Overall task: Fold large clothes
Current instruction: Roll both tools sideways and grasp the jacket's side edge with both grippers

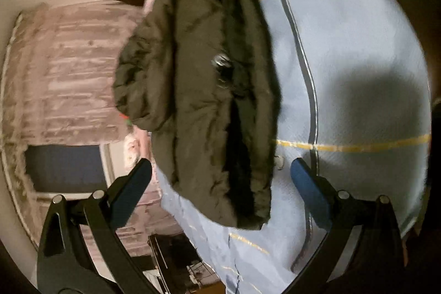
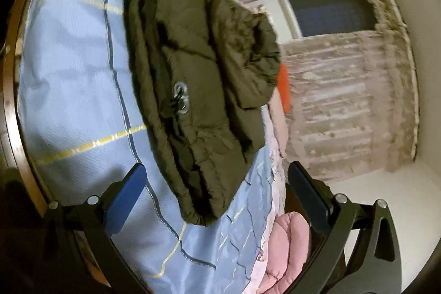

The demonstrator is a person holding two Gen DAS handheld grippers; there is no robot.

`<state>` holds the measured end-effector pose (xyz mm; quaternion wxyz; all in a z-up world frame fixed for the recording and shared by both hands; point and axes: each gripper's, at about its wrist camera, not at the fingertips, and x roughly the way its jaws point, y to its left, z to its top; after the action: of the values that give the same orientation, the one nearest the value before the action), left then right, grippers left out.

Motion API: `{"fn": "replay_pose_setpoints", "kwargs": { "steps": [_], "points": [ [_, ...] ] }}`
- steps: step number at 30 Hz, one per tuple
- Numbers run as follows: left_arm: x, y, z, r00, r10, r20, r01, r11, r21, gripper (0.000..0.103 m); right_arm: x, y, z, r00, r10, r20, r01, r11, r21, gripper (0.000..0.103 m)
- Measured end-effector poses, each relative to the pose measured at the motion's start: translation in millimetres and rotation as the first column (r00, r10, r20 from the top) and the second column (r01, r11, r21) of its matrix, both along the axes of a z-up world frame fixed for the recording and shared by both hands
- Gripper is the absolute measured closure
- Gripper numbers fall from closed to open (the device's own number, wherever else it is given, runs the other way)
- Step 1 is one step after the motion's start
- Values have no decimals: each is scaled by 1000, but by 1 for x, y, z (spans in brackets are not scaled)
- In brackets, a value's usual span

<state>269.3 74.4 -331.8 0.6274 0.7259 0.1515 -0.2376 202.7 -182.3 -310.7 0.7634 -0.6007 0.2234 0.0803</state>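
Both views are smeared by blur, and the top of the dark olive jacket runs out of frame, so its full shape cannot be made out. It is a puffy, quilted garment, bunched into a long heap with a metal eyelet and drawcord near its middle. It lies on a light blue bedsheet crossed by dark and yellow stripes, beside a pink garment at the bed's edge. The left gripper stands with its jaws spread wide, empty, the jacket's lower hem lying just beyond and between its blue pads. The right gripper is likewise spread apart and holds nothing, the jacket's hem just ahead between its fingers. A pale curtain hangs behind
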Motion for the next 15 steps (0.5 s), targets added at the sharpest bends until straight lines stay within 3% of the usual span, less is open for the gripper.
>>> {"fn": "replay_pose_setpoints", "kwargs": {
  "steps": [3, 8, 12, 15],
  "points": [
    [16, 1, -12, 998, 15, -61, -15, 1000, 8, 2, 16, -4, -14, 997, 5, -71, -8, 999, -41, 1],
    [42, 1, -15, 981, 55, -185, -65, 997, -47, 2, 43, -10, -31, 986, -5, -169, -6, 998, -67, 1],
    [66, 1, -8, 943, 103, -318, -138, 986, -92, 2, 64, -10, -47, 971, -11, -240, -10, 996, -84, 1],
    [75, 0, -7, 924, 109, -366, -156, 983, -100, 2, 84, -10, -49, 954, -25, -299, 12, 999, -46, 1]
  ]
}}
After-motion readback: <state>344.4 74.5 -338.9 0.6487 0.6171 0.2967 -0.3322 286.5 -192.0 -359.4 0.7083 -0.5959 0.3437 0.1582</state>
